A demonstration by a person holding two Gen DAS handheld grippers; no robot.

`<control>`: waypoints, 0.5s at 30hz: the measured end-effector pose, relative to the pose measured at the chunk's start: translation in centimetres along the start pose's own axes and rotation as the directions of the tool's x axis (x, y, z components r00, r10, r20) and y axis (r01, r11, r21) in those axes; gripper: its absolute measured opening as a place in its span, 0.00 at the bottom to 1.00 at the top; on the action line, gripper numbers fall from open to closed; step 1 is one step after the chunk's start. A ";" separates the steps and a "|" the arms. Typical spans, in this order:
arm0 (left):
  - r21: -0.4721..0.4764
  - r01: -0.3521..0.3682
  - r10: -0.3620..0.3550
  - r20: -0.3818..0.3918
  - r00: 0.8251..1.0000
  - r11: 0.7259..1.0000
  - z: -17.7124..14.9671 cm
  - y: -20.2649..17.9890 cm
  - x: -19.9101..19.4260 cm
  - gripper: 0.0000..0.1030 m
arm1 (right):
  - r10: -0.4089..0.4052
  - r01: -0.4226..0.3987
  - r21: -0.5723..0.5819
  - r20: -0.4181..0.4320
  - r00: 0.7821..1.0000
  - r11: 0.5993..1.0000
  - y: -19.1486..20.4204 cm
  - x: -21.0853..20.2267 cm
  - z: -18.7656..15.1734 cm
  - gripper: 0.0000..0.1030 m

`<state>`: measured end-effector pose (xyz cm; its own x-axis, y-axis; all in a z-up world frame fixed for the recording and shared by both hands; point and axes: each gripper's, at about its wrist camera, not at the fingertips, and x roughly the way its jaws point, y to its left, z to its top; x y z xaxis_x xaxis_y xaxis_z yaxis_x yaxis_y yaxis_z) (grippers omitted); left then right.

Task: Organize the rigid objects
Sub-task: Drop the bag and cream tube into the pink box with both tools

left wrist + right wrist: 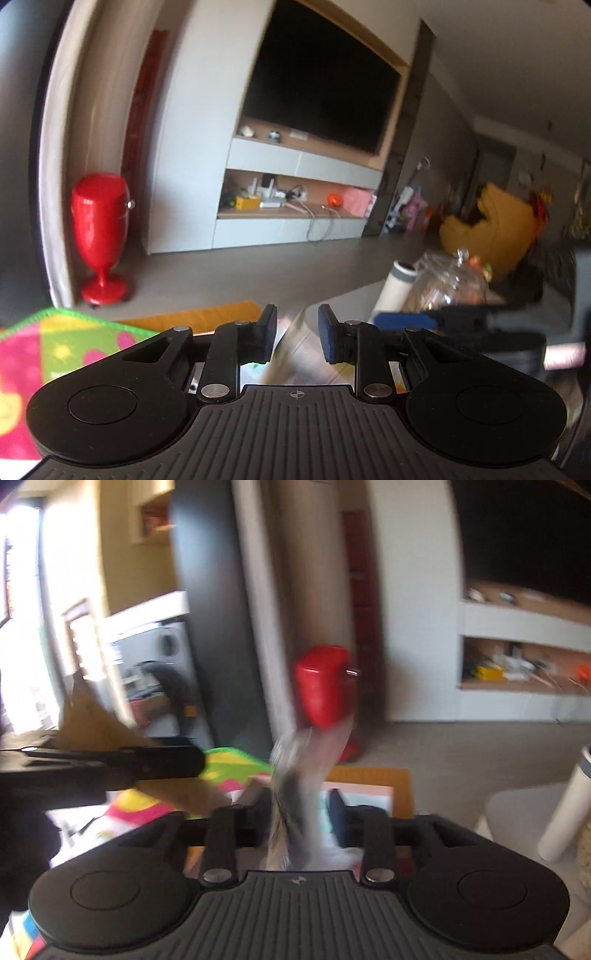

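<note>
Goblet-shaped bin (101, 236) stands on the floor left of the TV cabinet (295, 195), television (321, 88) above the shelves. Mat (55, 350) lies nearest; cylinder (395, 291) just beside a plastic-wrapped bundle (448, 286), right.

You are in a home living room: a big TV (321, 77) hangs over cluttered media shelves (291, 199), a bright play mat (55, 350) covers the floor, and a yellow beanbag (491, 229) and a red bin (99, 229) stand nearby.
</note>
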<state>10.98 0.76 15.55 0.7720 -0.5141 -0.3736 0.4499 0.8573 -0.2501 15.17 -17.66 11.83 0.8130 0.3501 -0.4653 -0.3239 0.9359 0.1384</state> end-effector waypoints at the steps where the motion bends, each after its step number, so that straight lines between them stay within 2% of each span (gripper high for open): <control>1: -0.006 -0.006 0.006 0.007 1.000 1.000 -0.3 0.3 0.4 0.26 | -0.006 0.006 0.002 0.007 1.000 1.000 -0.1 0.1 -0.6 0.48; 3: -0.026 -0.025 0.025 0.022 0.999 0.999 -1.0 1.0 0.8 0.26 | -0.005 0.005 0.005 0.009 1.000 1.000 -0.3 -0.1 -2.2 0.57; 7: -0.093 -0.073 0.073 -0.004 0.997 0.993 -2.7 2.8 0.5 0.26 | -0.038 0.037 -0.077 -0.008 0.999 0.996 0.8 -0.3 -6.8 0.61; 11: -0.116 -0.143 0.135 -0.079 0.988 0.983 -5.1 4.7 -0.4 0.26 | -0.077 0.074 -0.183 -0.010 0.997 0.980 2.8 -0.6 -11.2 0.69; 15: -0.110 -0.213 0.198 -0.127 0.972 0.971 -7.8 6.5 -2.0 0.26 | -0.026 0.009 -0.190 -0.088 0.996 0.982 4.1 -0.4 -13.9 0.69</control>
<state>8.90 7.12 7.72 0.7826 -0.3328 -0.5262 0.2233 0.9389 -0.2618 6.75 -14.48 0.40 0.7752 0.3210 -0.5441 -0.4028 0.9146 -0.0343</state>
